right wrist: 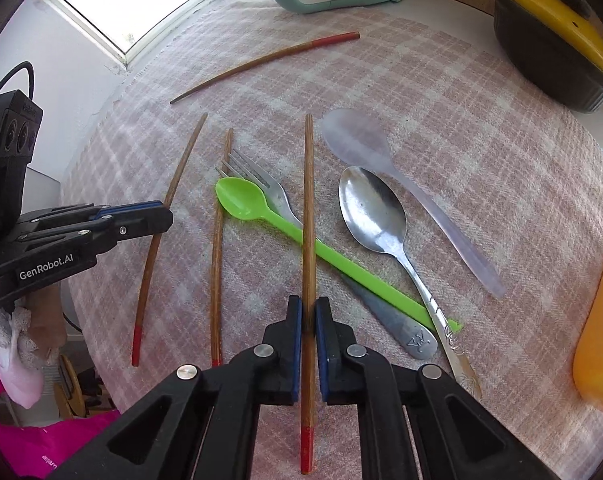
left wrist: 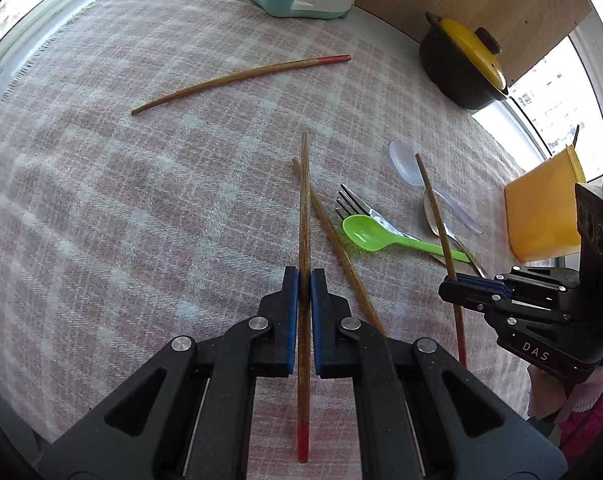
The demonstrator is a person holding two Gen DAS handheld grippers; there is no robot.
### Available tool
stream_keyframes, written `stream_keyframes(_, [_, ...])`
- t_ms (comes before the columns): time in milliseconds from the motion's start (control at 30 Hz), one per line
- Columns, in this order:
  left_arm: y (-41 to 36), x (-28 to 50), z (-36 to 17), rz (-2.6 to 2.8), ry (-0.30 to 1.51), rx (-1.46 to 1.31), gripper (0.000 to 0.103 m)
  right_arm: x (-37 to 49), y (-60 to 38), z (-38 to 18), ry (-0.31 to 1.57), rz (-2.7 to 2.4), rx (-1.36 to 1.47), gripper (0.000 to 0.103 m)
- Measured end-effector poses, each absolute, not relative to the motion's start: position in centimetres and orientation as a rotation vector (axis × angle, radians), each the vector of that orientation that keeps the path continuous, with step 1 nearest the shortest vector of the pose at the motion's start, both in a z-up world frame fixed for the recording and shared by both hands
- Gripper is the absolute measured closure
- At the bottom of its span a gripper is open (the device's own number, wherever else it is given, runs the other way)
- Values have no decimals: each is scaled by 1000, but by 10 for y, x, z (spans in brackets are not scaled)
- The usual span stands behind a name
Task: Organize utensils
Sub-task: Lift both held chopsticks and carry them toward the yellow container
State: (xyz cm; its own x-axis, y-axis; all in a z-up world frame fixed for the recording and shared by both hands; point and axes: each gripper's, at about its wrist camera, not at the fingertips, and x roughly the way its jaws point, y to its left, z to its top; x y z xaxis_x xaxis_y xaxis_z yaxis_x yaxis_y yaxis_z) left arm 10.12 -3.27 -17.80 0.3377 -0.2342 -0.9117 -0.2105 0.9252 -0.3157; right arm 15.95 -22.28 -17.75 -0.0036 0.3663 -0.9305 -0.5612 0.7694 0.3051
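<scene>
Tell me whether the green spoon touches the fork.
Touching. The right wrist view shows the green spoon lying across the fork, bowl overlapping its tines and neck.

Both grippers are matte black plastic with blue pads lining the inner faces of the fingers and round silver pivot pins at the joints. The left gripper (right wrist: 163, 218) carries white "GenRobot.AI" lettering, a black cable looping from its boxy top. The right gripper (left wrist: 447, 292) reads "DAS". A bright pink sleeve (right wrist: 41, 452) with a pale lacy cuff (right wrist: 9, 344) shows behind.
</scene>
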Motion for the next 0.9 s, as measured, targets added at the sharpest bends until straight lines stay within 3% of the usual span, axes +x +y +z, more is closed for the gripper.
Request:
stream_keyframes(500, [-37,89,-128,-100,1087,-498,99,121,-288,-120,1203,601,29,99])
stream_keyframes(900, [-79,124,-83,-221,998,-475,99,102,-363,-61,1044,425,107,99])
